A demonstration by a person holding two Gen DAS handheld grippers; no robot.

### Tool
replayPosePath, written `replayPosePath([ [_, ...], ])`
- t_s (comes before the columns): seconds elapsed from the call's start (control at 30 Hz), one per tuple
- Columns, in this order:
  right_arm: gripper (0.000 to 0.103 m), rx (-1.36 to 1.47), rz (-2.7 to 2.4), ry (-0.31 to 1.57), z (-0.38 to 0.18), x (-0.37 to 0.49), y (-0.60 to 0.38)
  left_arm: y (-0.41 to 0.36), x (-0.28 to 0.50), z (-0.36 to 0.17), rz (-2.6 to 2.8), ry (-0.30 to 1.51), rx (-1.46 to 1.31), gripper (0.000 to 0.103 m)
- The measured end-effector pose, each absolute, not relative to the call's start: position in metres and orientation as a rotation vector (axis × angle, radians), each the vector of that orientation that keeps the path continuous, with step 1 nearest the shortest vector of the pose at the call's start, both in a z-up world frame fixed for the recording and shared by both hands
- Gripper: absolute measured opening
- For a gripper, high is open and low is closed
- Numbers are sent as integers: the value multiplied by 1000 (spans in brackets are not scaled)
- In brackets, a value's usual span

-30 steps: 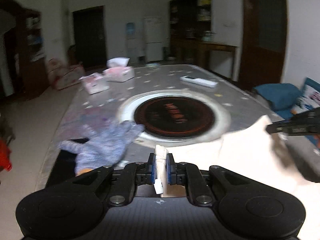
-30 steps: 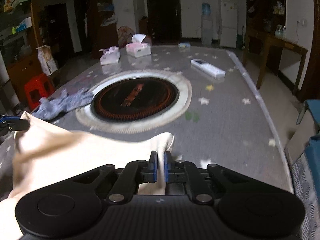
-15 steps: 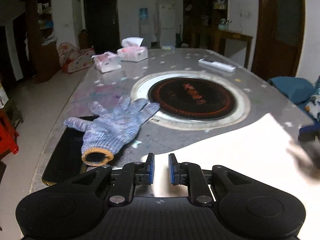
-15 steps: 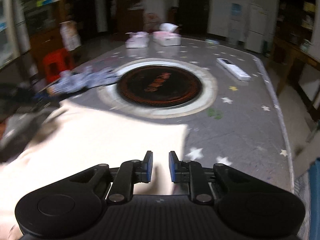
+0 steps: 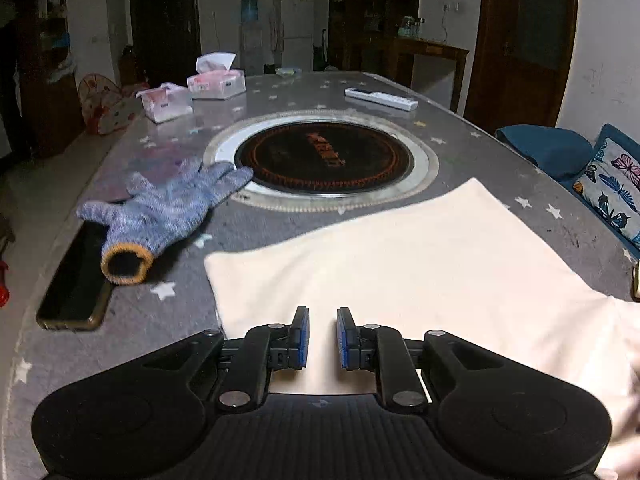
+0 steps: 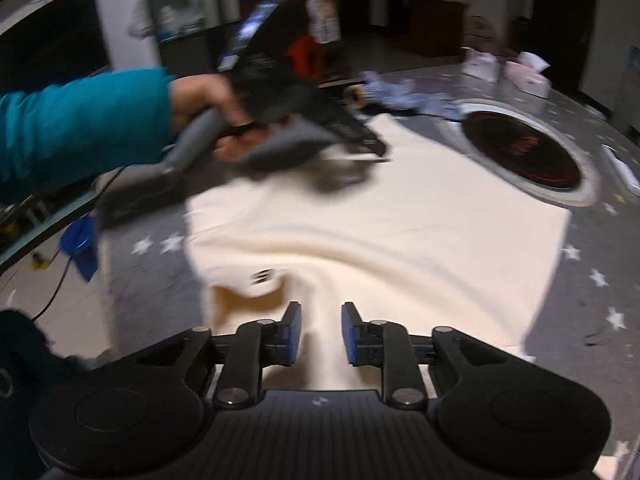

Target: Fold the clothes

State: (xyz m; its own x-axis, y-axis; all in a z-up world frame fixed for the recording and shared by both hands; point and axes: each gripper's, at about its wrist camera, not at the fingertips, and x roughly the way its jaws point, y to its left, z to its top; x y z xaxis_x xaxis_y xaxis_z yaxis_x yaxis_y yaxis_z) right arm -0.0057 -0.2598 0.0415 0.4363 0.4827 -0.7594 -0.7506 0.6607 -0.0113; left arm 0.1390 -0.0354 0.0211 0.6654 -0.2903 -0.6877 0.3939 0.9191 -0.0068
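A cream garment (image 5: 420,264) lies spread flat on the grey star-patterned table (image 5: 280,96). My left gripper (image 5: 322,336) hovers open over its near left edge, nothing between the fingers. In the right wrist view the same cream garment (image 6: 400,216) fills the middle, with a collar label and rumpled folds near my open right gripper (image 6: 320,332), which is empty above it. The left gripper (image 6: 372,144) shows there too, blurred, held by a hand (image 6: 200,96) in a teal sleeve over the garment's far side.
A blue knit glove (image 5: 168,208) and a black phone (image 5: 76,284) lie left of the garment. A round black hotplate (image 5: 324,156) is set in the table's middle. Two tissue boxes (image 5: 216,80) and a white remote (image 5: 380,98) sit farther back. Cushions (image 5: 616,188) lie at right.
Both grippers let go of the cream garment, which now lies flat on the table. The right gripper has swung left to face across the garment toward the left hand.
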Motion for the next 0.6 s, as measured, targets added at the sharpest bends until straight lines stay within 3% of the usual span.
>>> replayPosePath([
  [0.23,20,-489,859,767,26,-27,-230,-34,138,18,-386,745,144,18],
  [0.3,7,-496,854,758,21,-25,-227,-34,139,17,-384,743,144,18],
  [0.37,2,-490,826,757,21,-26,-230,-33,139,17,-382,741,143,19],
  [0.6,2,-458,892,807,36,-49,-246,-31,140,15,-364,732,140,24],
])
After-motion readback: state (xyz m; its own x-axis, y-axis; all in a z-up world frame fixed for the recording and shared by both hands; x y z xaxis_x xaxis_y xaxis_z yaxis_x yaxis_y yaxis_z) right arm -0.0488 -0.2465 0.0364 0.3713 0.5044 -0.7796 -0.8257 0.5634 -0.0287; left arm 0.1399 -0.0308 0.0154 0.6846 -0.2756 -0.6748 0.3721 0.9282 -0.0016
